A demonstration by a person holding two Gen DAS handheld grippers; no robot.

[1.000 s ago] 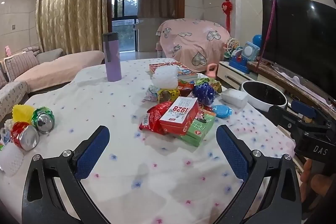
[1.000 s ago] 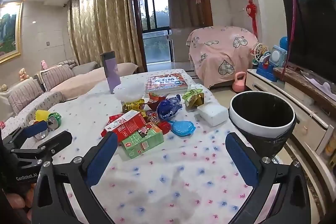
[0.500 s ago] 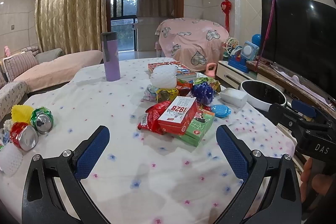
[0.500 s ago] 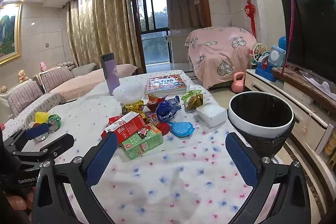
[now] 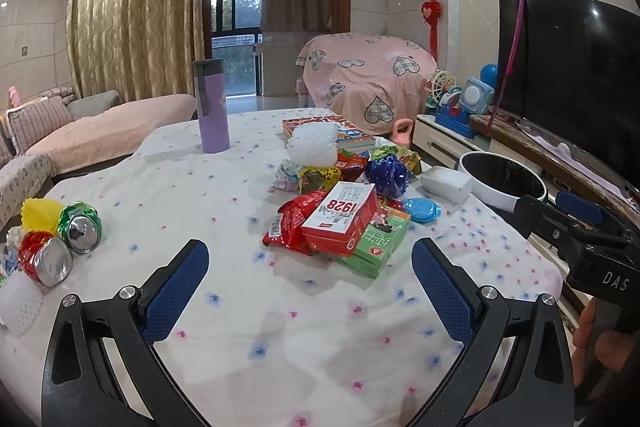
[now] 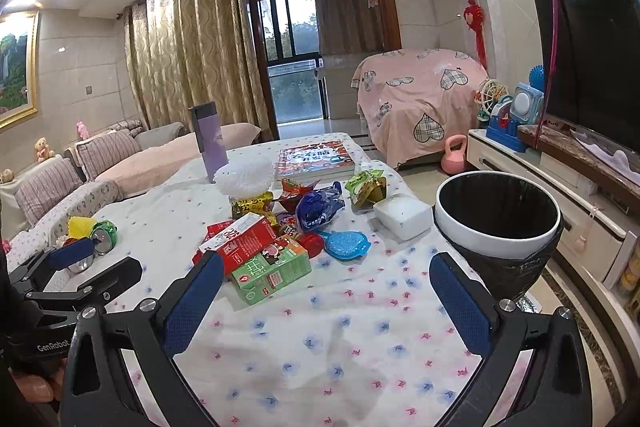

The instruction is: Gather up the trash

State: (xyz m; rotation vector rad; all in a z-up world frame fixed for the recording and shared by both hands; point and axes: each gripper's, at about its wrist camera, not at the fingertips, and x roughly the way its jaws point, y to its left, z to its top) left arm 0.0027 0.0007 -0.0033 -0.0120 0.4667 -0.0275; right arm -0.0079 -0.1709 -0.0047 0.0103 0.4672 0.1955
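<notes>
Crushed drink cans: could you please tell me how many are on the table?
2, both at the table's left edge: a green can beside a yellow foam net, and a red can just nearer the camera. Others could be hidden in the central pile.

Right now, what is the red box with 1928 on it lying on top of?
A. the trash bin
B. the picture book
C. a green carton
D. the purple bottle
C: the red 1928 box rests partly on the green carton in the pile, away from the purple bottle, picture book and trash bin.
</notes>
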